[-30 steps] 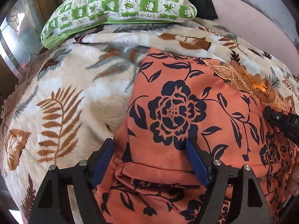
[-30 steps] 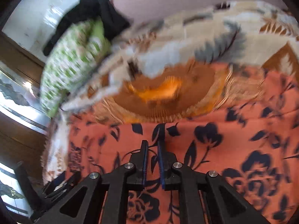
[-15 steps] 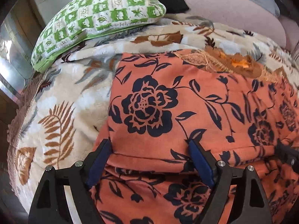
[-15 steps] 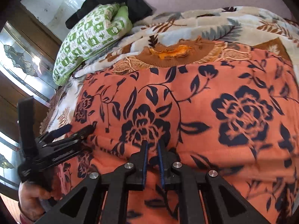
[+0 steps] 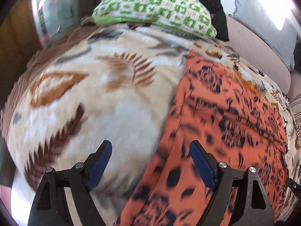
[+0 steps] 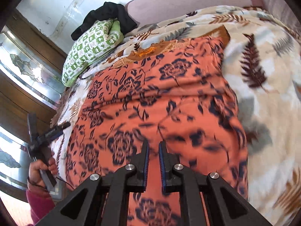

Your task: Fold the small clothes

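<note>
Orange cotton garment with dark navy flower print (image 6: 165,101) lies spread flat on a cream plush blanket with brown fern-leaf pattern (image 5: 105,101), which covers a bed. One side edge of the garment is doubled over in a fold, seen in the left wrist view.

Left tongs (image 5: 150,150): blue pads stand wide apart, nothing gripped; one pad over blanket, the other over the garment's edge.

Right tongs (image 6: 153,146): pads drawn narrow, only a slim gap; whether cloth is pinched between them cannot be told. They sit over the garment's middle.

Green-and-white patterned pillow (image 5: 156,13) at the head of the bed, a black cloth (image 6: 107,17) bunched behind it.
</note>
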